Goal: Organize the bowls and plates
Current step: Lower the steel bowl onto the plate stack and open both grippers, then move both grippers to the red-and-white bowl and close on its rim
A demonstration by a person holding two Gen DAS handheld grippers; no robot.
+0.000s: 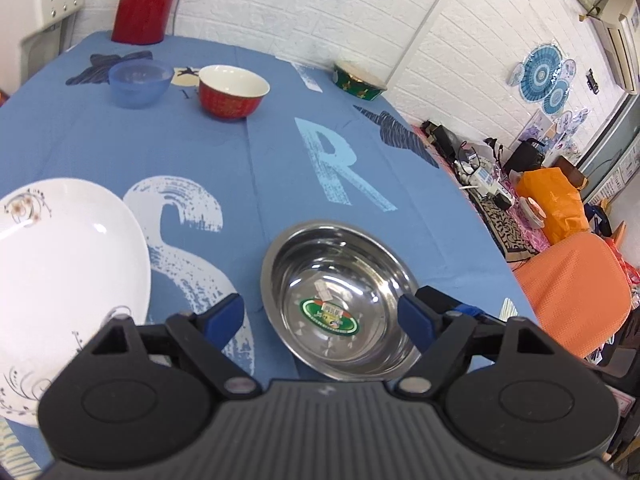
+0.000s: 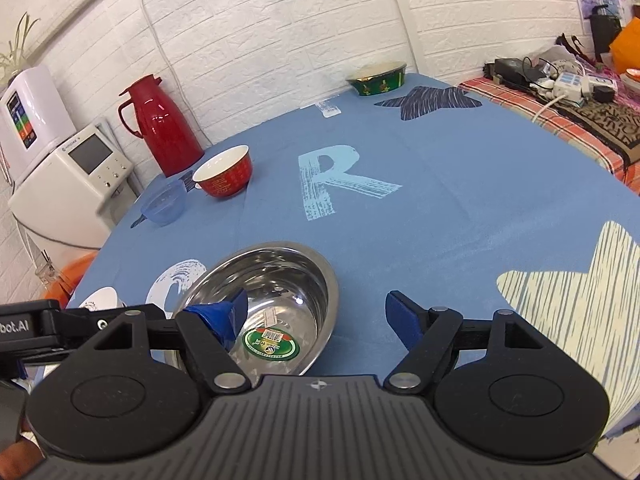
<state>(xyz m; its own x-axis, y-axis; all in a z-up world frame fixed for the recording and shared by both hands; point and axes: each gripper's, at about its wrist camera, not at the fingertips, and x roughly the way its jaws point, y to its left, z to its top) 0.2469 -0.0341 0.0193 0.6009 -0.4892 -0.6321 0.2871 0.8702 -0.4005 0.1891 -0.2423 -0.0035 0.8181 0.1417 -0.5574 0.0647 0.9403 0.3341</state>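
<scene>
A steel bowl (image 1: 340,280) with a green sticker inside sits on the blue tablecloth (image 1: 280,168), close in front of both grippers. My left gripper (image 1: 320,320) is open and hovers over the bowl, its right fingertip (image 1: 414,320) above the bowl's right rim. My right gripper (image 2: 318,320) is also open. Its left fingertip (image 2: 230,316) reaches over the inside of the steel bowl (image 2: 280,280), and its right one stays outside, so the rim lies between them. A white plate (image 1: 68,280) lies to the left. Further back stand a red bowl (image 1: 232,92), a blue plastic bowl (image 1: 138,82) and a green bowl (image 1: 358,80).
A red thermos (image 1: 146,0) stands at the table's far edge near a white appliance (image 2: 80,176). In the right wrist view the far side holds the red bowl (image 2: 224,176), blue bowl (image 2: 164,204) and green bowl (image 2: 378,78). A cluttered side table (image 2: 560,92) is at right.
</scene>
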